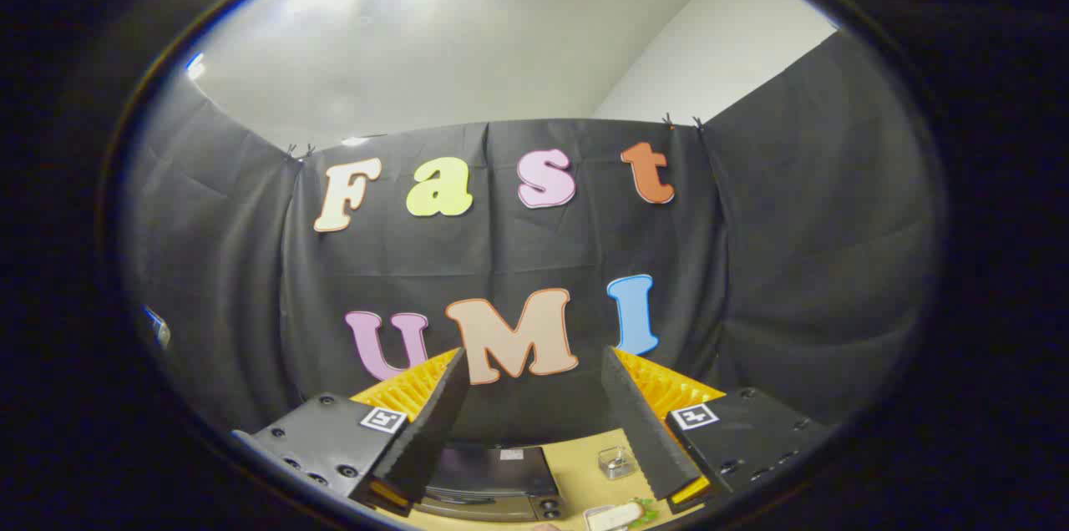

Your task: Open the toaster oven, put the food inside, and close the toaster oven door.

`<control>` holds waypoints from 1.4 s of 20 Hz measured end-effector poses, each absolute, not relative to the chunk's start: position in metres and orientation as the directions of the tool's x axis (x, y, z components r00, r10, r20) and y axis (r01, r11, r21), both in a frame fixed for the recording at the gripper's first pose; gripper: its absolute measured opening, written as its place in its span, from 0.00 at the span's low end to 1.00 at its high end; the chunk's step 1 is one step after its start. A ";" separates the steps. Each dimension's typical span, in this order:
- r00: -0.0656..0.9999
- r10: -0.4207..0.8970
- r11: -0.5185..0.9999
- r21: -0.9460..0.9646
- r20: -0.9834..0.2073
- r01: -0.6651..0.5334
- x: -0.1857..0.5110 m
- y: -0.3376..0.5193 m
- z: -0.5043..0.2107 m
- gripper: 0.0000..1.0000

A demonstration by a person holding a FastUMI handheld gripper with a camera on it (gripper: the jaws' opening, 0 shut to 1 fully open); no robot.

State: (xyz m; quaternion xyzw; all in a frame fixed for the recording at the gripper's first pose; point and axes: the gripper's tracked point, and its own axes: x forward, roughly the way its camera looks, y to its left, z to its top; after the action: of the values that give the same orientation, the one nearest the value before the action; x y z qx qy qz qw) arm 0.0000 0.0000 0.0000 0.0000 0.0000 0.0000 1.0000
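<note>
My gripper (534, 410) is held high above the table, its two black fingers (434, 422) spread wide apart with nothing between them. Far below, seen between the fingers, a black toaster oven (493, 481) stands on the wooden table (580, 477). Whether its door is open or closed I cannot tell from this angle. To the right of the oven, a piece of food with a pale slice and some green (618, 516) lies near the table's front edge, partly cut off.
A small clear container (616, 462) sits on the table to the right of the toaster oven, close to my right finger. Black cloth walls the booth behind and on both sides.
</note>
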 end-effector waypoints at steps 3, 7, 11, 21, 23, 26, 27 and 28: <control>1.000 -0.010 1.000 0.002 0.002 0.010 0.006 0.023 -0.005 0.97; 1.000 0.007 1.000 -0.008 -0.023 -0.007 0.023 0.058 -0.027 0.97; 0.998 0.051 0.998 -0.021 -0.047 -0.052 0.035 0.086 -0.041 0.97; 0.963 0.094 0.994 -0.036 -0.252 -0.106 0.045 0.106 -0.180 0.97; 0.938 0.097 0.992 -0.049 -0.332 -0.120 0.041 0.110 -0.233 0.97; 0.896 0.107 0.988 -0.053 -0.432 -0.143 0.037 0.115 -0.303 0.97; 0.878 0.106 0.987 -0.055 -0.466 -0.148 0.037 0.117 -0.324 0.97; 0.861 0.103 0.987 -0.058 -0.497 -0.152 0.035 0.117 -0.345 0.97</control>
State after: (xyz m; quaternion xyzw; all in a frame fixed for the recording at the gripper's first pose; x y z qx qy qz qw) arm 0.0348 0.1174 -0.3449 -0.0478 0.2547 0.0662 0.9636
